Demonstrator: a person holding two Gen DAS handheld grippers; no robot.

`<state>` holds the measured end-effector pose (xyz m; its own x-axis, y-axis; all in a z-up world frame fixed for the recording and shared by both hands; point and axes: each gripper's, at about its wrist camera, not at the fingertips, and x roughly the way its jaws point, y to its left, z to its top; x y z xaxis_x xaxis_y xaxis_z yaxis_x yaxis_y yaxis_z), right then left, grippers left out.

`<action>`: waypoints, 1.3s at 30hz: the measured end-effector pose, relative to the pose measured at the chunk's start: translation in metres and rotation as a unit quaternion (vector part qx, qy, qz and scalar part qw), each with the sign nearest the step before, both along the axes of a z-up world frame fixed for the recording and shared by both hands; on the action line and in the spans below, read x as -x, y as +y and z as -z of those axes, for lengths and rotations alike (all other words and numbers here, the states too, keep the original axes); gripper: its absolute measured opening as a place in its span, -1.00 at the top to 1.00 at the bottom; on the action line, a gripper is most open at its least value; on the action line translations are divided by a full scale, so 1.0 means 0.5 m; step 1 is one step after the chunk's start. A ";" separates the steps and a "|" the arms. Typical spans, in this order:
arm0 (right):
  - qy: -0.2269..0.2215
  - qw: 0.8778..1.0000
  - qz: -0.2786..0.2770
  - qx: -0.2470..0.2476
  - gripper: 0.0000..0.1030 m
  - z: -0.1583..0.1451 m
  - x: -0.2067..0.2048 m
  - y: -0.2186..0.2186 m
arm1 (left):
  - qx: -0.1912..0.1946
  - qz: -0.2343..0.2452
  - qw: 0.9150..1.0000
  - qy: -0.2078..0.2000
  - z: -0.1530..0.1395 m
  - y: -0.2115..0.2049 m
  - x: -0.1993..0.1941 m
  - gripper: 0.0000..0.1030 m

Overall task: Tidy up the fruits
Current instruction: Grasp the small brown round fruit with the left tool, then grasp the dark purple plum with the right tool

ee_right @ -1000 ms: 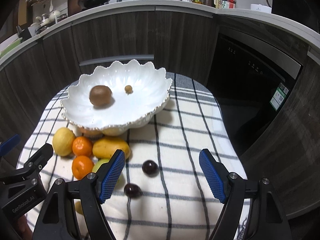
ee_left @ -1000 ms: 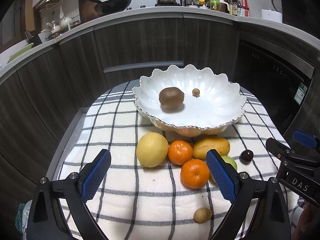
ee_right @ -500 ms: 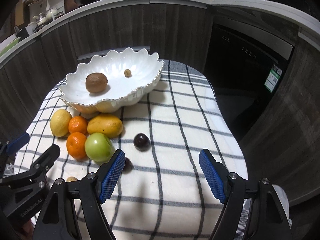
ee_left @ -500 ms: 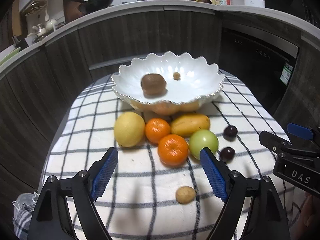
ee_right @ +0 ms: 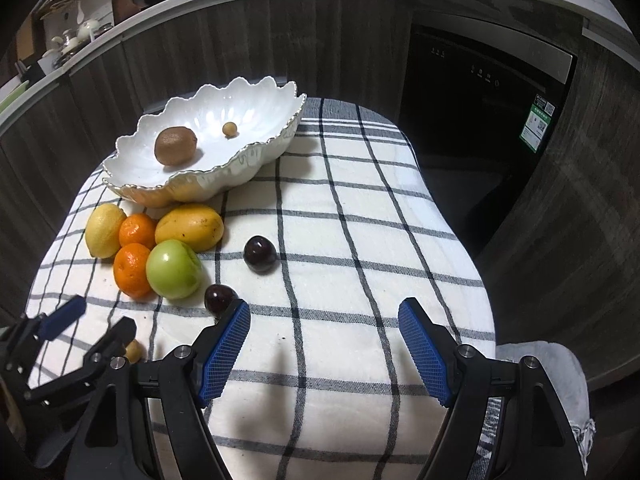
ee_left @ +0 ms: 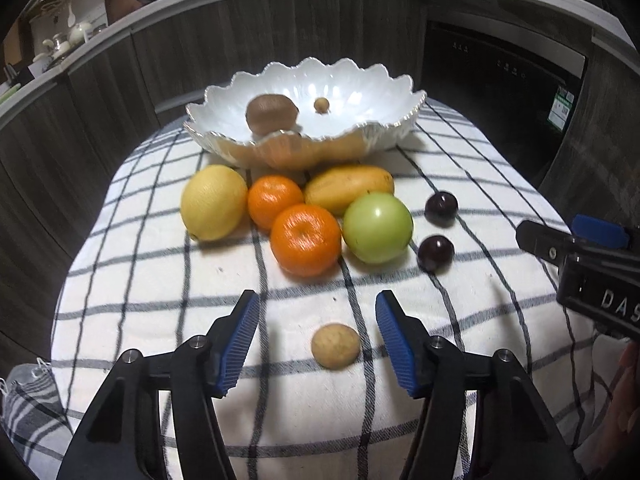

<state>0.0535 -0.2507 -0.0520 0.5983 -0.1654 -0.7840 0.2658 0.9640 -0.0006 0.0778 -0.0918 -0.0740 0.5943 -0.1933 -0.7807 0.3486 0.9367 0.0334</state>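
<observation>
The left claw (ee_left: 318, 338) hangs over the near edge of the desk (ee_left: 460, 184) with its jaws closing; the small tan fruit (ee_left: 335, 345) lies between the blue pads (ee_left: 240, 344), nearer the right one, and neither pad presses on it yet. It sits alone on the checked cloth (ee_left: 140, 280), well apart from the cluster, which probably makes it the easiest piece to pinch without knocking others

The white scalloped bowl (ee_left: 224, 136) stands toward the far edge and already holds a kiwi (ee_left: 272, 111) and one more small tan fruit (ee_left: 321, 105), so it looks like the collecting place. Just in front of it the lemon (ee_left: 213, 202), two oranges (ee_left: 306, 239), a mango (ee_left: 348, 189) and a green apple (ee_left: 378, 227) crowd together, touching; two dark plums (ee_left: 436, 252) lie just beside them toward the right edge

The right claw (ee_right: 324, 346) is spread wide over bare cloth, holding nothing, with the nearer plum just beside its left pad, likely waiting its turn
</observation>
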 end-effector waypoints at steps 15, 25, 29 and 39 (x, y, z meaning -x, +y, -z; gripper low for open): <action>0.009 1.000 -0.005 0.006 -0.50 0.012 -0.005 0.007 | 0.006 0.013 0.999 0.034 0.046 -0.003 0.002 0.43; 0.007 1.000 -0.014 0.006 -0.50 0.010 -0.009 0.013 | 0.002 -0.002 1.000 0.012 0.024 0.013 -0.003 0.47; 0.007 0.999 -0.035 0.000 -0.50 0.009 -0.024 0.031 | 0.002 -0.019 1.000 0.006 0.016 0.036 -0.014 0.47; 0.033 0.997 -0.076 0.013 -0.47 0.034 -0.071 0.090 | 0.008 -0.059 0.998 -0.006 0.009 0.093 -0.040 0.47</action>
<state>0.0889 -0.2059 -0.0687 0.5660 -0.0970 -0.8187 0.1154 0.9926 -0.0379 0.0976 -0.0453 -0.0784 0.6235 -0.1336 -0.7703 0.2363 0.9714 0.0228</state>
